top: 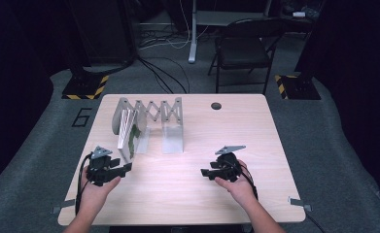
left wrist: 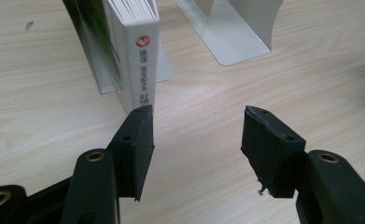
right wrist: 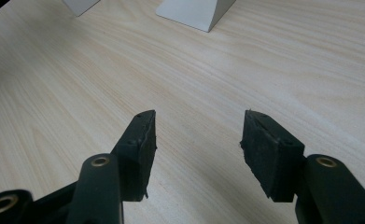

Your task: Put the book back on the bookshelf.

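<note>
Left tool [left wrist: 196, 135], jaws apart, sits on the pale wooden worktop [top: 192, 194]; the upright white-spined book [left wrist: 143, 65] stands just at its eleven o'clock. Right tool [right wrist: 198, 135] gapes too, gripping nothing.

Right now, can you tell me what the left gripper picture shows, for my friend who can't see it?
A white book stands upright on a light wooden table, its spine facing the camera, just ahead of the left tool, whose two black jaws are wide open with nothing between them. The flat white foot of a metal book rack rests behind it.
</note>
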A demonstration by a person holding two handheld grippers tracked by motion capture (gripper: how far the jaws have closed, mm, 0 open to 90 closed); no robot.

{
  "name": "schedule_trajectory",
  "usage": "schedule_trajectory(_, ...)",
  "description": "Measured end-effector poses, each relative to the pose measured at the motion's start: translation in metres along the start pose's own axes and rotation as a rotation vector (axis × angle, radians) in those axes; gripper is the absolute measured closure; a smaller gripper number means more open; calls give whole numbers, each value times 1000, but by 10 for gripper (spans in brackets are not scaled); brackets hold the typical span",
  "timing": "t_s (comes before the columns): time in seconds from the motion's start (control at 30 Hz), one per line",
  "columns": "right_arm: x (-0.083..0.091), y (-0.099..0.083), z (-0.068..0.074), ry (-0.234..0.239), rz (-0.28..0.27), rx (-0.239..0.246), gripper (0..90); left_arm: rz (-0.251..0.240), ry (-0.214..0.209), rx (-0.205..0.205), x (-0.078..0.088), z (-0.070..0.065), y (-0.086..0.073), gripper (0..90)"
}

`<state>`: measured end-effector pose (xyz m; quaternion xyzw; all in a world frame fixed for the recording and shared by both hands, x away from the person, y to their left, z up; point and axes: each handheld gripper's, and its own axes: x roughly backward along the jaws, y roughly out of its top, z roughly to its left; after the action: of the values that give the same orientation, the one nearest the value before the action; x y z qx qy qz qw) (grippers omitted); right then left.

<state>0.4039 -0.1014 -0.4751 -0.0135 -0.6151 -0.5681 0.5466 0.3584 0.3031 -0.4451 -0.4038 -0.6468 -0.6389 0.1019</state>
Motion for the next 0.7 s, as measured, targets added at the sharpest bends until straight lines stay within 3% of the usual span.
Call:
schedule_trajectory(0.5,-1,0,1,-4,1,0,448,1,-39,-41,-7,-8,-23,437)
schedule_trajectory(0.7,-1,-1,1,-1,5,-6,448,16,-32,-68,-13,-7,-29,435)
